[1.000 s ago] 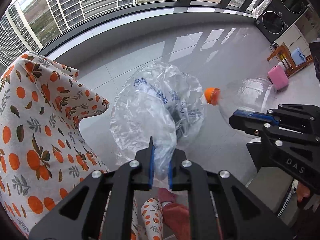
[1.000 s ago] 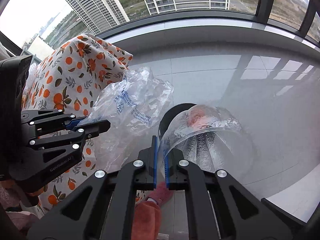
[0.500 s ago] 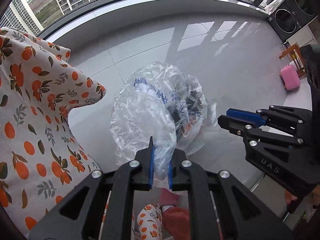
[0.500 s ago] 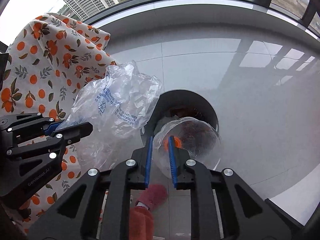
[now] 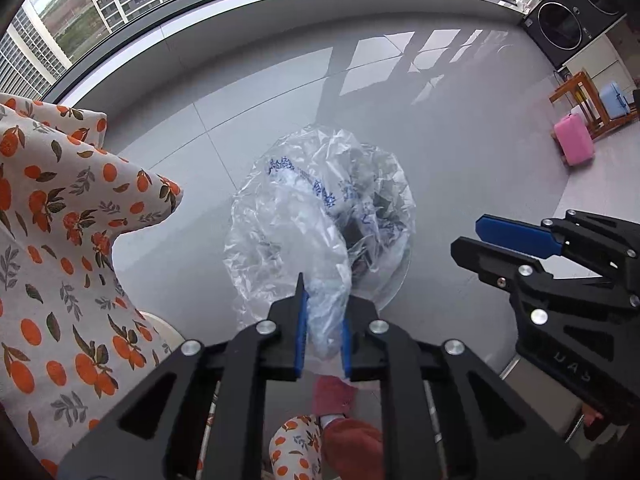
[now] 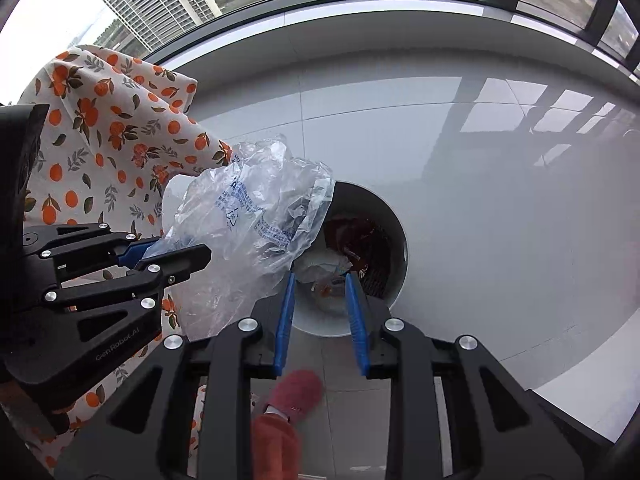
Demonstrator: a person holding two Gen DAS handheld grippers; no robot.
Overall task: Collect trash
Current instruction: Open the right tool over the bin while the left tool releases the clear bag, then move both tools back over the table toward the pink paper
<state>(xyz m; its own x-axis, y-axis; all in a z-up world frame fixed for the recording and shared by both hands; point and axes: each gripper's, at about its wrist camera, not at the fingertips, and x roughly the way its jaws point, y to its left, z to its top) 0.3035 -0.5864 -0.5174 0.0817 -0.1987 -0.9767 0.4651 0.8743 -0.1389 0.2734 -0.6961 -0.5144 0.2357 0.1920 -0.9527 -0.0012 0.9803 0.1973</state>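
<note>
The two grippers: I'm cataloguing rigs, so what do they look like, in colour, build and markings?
Both are matte black, skeletal linkages with cut-outs and silver screw heads. The left gripper and right gripper have blue finger pads. White "GenRobot.AI" lettering marks the left one's side.

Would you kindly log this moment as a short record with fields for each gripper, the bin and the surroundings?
left gripper: shut on the clear plastic bag, held over the bin
right gripper: open, empty, above the bin
trash bin: white, round, on the floor, trash visible inside
bin contents: dark and pale scraps; a bottle cannot be told apart
floor: glossy grey tiles
nearby: orange-print fabric at left
</note>
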